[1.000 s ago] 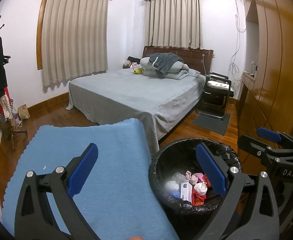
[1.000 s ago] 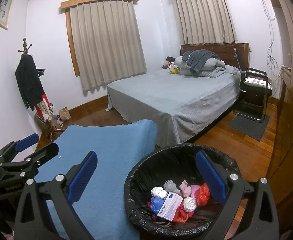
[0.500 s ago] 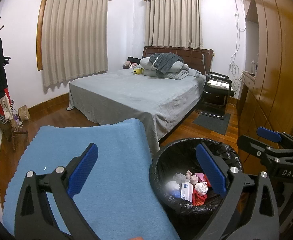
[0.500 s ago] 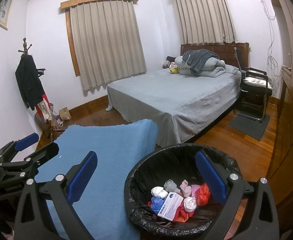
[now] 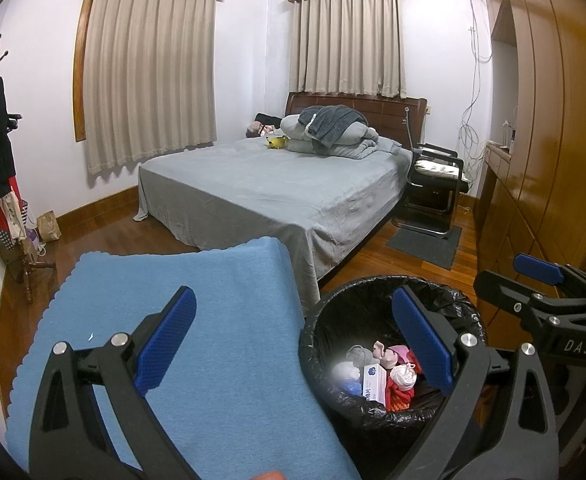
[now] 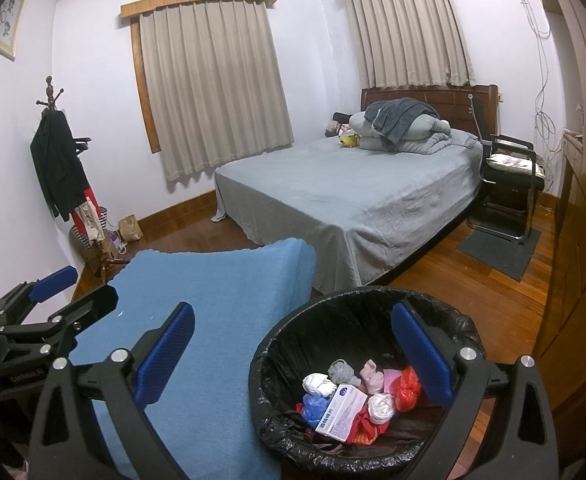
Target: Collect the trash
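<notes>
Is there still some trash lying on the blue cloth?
No, the blue cloth shows a bare surface, and the trash lies inside the black bin.

"DAS" stands in white on the right hand-held gripper; the box's print is illegible.

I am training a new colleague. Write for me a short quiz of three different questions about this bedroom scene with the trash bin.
1. True or false: the left gripper holds a piece of trash.
2. Which surface lies beside the trash bin? A) blue cloth B) grey bed C) black chair
3. Fill in: the white box lies inside the bin among crumpled ____.

Key:
1. False; both it and the right gripper are open and hold nothing.
2. A.
3. Wads, in white, blue, red, pink and grey.
</notes>
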{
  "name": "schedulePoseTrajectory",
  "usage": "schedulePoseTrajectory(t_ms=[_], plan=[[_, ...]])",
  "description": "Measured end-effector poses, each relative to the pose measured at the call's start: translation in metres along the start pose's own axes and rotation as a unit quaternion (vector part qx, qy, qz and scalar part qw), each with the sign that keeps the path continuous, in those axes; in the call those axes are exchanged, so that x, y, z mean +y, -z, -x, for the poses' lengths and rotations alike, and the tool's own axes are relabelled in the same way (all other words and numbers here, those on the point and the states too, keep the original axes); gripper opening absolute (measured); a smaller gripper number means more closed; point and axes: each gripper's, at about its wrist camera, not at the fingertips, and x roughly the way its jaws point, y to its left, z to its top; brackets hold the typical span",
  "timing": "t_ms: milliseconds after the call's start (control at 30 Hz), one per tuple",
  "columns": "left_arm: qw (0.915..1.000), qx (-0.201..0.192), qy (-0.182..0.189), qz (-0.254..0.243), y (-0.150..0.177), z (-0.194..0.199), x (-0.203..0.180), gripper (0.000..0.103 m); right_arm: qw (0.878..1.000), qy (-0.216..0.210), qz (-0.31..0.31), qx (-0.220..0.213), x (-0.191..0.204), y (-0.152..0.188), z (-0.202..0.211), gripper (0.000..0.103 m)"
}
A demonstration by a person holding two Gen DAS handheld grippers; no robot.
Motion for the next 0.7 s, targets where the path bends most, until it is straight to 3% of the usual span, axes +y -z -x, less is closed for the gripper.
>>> schedulePoseTrajectory(t_ms=[700], plan=[[1.0000, 0.001, 0.000, -0.001, -0.0006, 0.0004, -0.0021, 0.096, 1.000, -0.001, -0.001, 0.001, 0.0003, -0.0010, 0.0003, 0.097]])
